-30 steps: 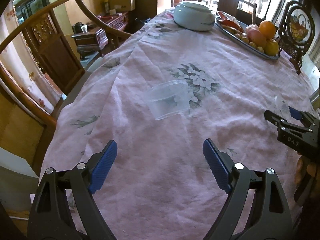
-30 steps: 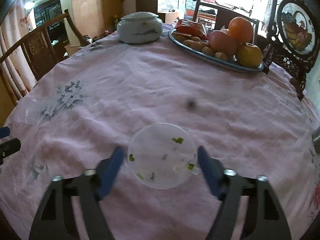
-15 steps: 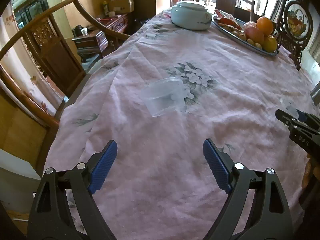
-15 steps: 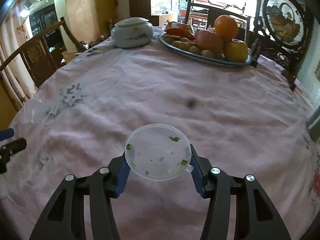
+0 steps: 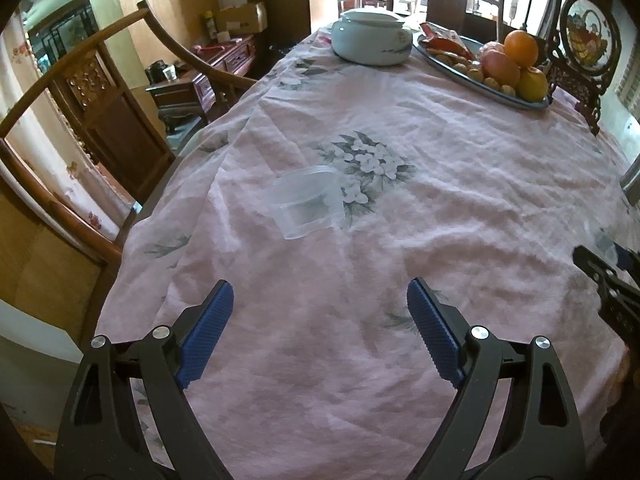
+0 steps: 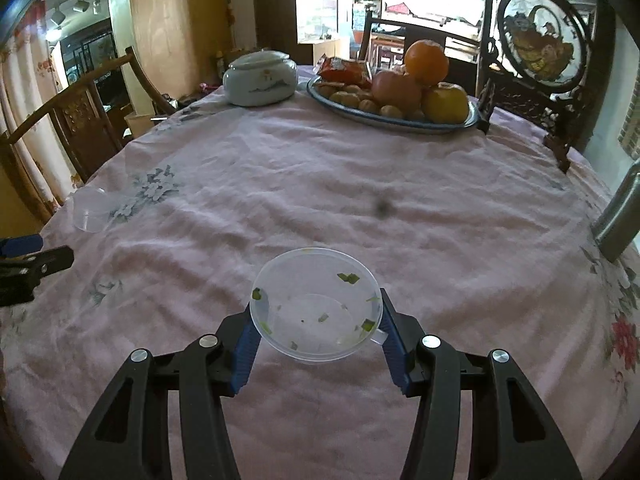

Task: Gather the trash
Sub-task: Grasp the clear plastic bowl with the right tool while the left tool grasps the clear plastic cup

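Note:
A round clear plastic lid [image 6: 312,280] flecked with green food scraps is held off the pink tablecloth [image 6: 360,184]. My right gripper [image 6: 316,316] is shut on it, blue pads pressing its left and right rim. A clear plastic cup [image 5: 308,206] lies on its side on the cloth beside a printed flower; it also shows in the right wrist view as the cup [image 6: 90,212] at far left. My left gripper [image 5: 320,286] hovers short of that cup, open, nothing between its fingers. The right gripper [image 5: 600,272] pokes in at the left view's right edge.
At the far end stand a lidded ceramic jar [image 6: 260,78], a fruit platter [image 6: 400,124] with oranges, apples and nuts, and a carved screen ornament [image 6: 540,56]. Wooden chairs [image 5: 92,92] line the table's left side. A metal object [image 6: 616,216] juts in at right.
The right gripper's pads closed onto the lid, which lay flat on the cloth, and lifted it clear. The left gripper stayed almost still and open.

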A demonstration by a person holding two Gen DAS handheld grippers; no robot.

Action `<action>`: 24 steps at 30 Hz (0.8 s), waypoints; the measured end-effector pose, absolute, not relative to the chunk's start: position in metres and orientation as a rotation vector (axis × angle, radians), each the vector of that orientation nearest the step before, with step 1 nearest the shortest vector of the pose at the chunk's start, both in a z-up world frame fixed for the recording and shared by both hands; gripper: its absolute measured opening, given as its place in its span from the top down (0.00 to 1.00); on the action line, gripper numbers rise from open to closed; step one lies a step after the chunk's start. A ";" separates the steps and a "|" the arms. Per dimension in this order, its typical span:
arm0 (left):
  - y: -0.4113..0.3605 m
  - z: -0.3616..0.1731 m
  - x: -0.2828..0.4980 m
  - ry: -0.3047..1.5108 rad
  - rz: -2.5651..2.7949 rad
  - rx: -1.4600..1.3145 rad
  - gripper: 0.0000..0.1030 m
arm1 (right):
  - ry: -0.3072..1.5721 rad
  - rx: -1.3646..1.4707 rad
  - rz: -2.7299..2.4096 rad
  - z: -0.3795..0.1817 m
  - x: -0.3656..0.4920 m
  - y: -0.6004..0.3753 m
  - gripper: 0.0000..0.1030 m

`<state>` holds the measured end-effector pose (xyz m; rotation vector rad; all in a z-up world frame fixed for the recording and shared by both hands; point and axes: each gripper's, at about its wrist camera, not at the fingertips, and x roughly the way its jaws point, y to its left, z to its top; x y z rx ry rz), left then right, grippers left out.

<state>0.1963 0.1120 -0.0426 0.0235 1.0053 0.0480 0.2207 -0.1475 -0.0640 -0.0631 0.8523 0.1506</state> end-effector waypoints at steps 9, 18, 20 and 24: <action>0.119 -0.047 0.218 1.046 0.096 -0.027 0.15 | 0.824 -0.023 0.191 -0.064 0.208 -0.153 0.48; 0.117 -0.056 0.249 1.098 0.135 -0.059 0.15 | 0.803 0.006 0.259 -0.055 0.201 -0.154 0.48; 0.120 -0.060 0.254 1.107 0.150 -0.063 0.15 | 0.799 0.011 0.263 -0.054 0.200 -0.155 0.48; 0.128 -0.063 0.264 1.122 0.177 -0.085 0.15 | 0.806 0.021 0.272 -0.054 0.200 -0.157 0.48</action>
